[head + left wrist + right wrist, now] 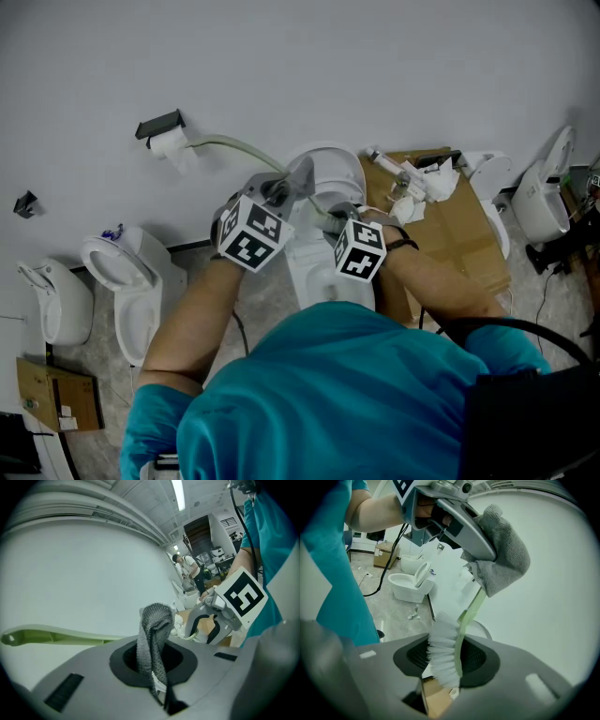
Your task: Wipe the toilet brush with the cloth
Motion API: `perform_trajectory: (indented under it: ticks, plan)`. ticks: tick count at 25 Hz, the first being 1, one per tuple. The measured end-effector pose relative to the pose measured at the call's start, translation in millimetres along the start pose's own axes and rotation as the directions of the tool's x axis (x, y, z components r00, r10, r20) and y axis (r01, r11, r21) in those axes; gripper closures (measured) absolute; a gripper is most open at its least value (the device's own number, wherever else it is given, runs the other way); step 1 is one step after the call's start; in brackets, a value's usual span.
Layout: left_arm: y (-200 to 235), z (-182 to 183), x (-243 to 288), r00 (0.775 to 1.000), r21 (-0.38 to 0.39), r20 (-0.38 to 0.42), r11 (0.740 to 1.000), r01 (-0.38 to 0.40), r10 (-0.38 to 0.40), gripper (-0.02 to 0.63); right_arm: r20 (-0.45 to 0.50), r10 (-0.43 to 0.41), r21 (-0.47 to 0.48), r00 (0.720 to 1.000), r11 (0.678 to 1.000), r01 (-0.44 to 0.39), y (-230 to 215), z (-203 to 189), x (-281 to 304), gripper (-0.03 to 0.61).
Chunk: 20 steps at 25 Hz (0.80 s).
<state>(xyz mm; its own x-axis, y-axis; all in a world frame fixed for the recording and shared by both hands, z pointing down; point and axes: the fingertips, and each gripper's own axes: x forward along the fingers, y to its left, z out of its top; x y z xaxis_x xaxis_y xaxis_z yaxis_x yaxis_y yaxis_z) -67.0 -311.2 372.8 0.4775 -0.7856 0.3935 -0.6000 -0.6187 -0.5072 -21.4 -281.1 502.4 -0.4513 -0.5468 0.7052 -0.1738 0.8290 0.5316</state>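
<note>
The toilet brush has a pale green handle [230, 144] and white bristles [440, 651]. My right gripper [446, 660] is shut on the bristle head and holds the brush in the air in front of the white wall. From the head, the handle [471, 609] rises into a grey cloth [504, 559]. My left gripper [473, 541] is shut on that cloth, which is bunched over the handle. In the left gripper view the cloth [153, 630] stands between the jaws of the left gripper [152, 663], with the handle [51, 637] running off left and the right gripper [206, 627] beyond. In the head view the left gripper [295, 180] and the right gripper [339, 212] meet above a toilet.
A white toilet [323, 272] stands right below the grippers, and more toilets [131, 281] [56, 300] stand to the left. Flat cardboard [464, 225] with scraps lies to the right. A paper roll [171, 142] hangs on the wall. A person [190, 569] stands far off.
</note>
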Motion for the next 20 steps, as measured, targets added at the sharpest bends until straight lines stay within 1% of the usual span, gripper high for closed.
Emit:
perform_trajectory:
  ticks: [20]
  plan:
    - [35.5,-1.2,-9.9,0.997,-0.020,0.005,0.997,-0.076,0.076,0.592,-0.006,0.003,0.005,1.000,1.000,-0.003,-3.6,-3.0,5.6,0.426]
